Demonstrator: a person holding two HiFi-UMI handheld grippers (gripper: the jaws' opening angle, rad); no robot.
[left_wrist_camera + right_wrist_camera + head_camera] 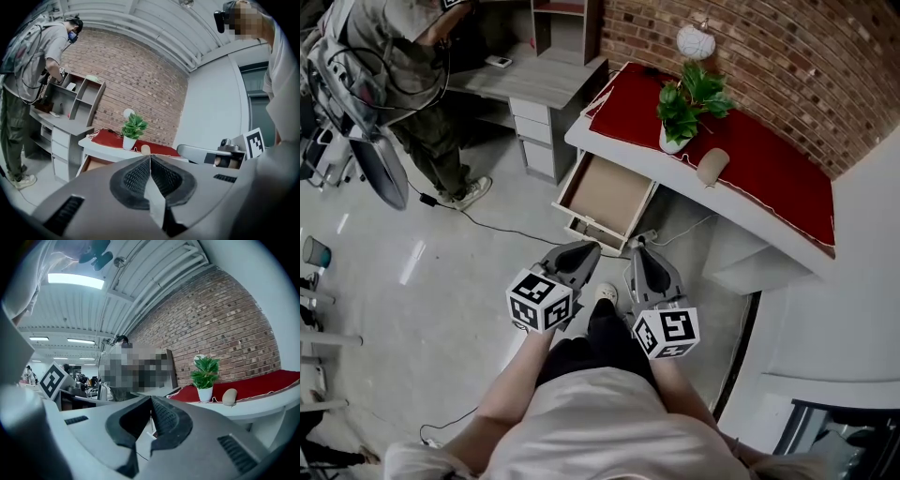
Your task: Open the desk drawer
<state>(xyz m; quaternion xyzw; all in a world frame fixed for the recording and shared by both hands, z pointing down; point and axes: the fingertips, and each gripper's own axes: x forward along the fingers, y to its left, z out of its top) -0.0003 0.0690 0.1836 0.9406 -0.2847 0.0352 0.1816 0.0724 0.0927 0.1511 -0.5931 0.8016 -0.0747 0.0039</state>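
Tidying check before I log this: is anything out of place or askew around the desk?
Only the drawer under the white desk stands out: it hangs wide open and looks empty. The potted plant stands upright, and nothing looks spilled.

An office-like workroom, seemingly a lab: a white desk (623, 155) with a red mat (759, 164) and potted plant (689, 105) stands against a brick wall (769, 47), a grey desk (534, 80) with shelves (77, 96) beside it, strip lights (75, 281) on the ceiling (140, 273), cables (492, 225) trailing over the floor (441, 291).
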